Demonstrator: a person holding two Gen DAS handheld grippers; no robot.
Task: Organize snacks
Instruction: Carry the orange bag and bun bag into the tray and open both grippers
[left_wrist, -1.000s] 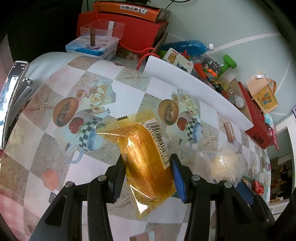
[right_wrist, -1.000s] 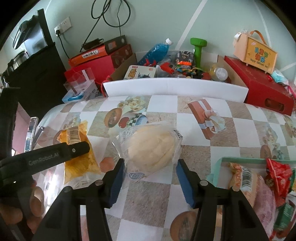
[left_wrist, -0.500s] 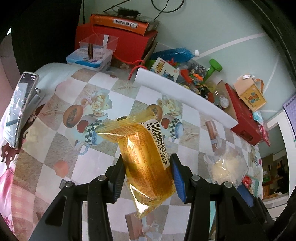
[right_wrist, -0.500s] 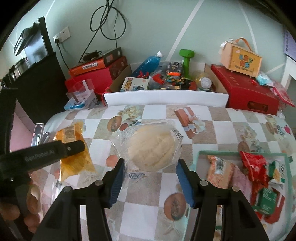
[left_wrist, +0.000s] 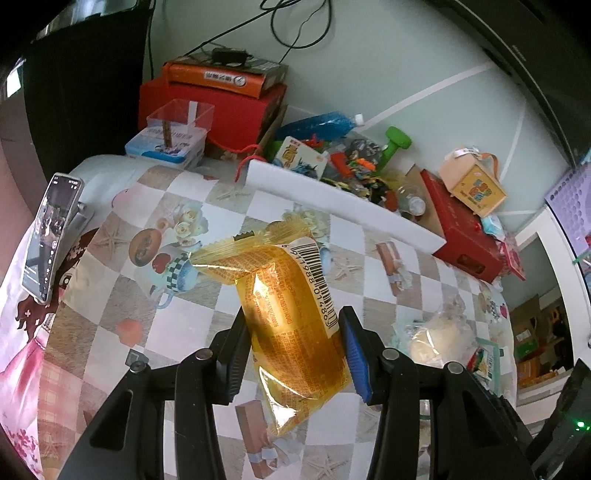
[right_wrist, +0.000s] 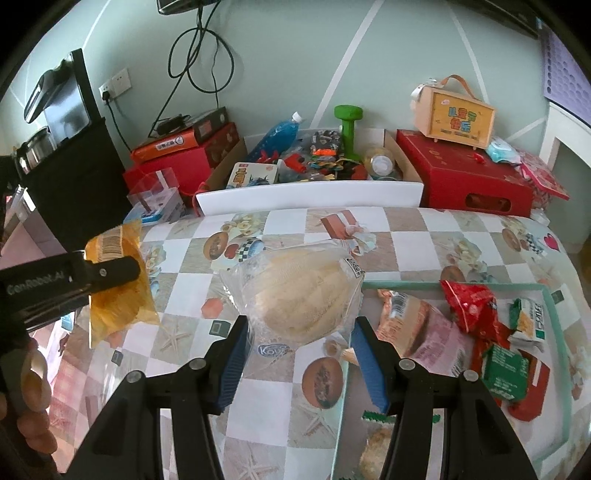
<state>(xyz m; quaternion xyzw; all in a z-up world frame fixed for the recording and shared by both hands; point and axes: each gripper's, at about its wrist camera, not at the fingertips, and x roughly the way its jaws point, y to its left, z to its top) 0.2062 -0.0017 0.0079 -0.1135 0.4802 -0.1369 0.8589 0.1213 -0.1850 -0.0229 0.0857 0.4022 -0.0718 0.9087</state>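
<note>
My left gripper is shut on a yellow-orange snack packet with a barcode, held above the checked tablecloth. The packet also shows in the right wrist view, at the left. My right gripper is shut on a clear-wrapped pale bread bun, held above the table beside a teal-rimmed tray. The tray holds several snack packs, among them a red packet. The bun also shows in the left wrist view, at the right.
A white foam board lies along the table's far edge. Behind it are a cardboard box of toys with a green dumbbell, red boxes and a clear plastic box. A phone stands at the left table edge.
Both grippers have risen higher above the table with their packets. The right one has moved toward the tray, which now shows more fully.
</note>
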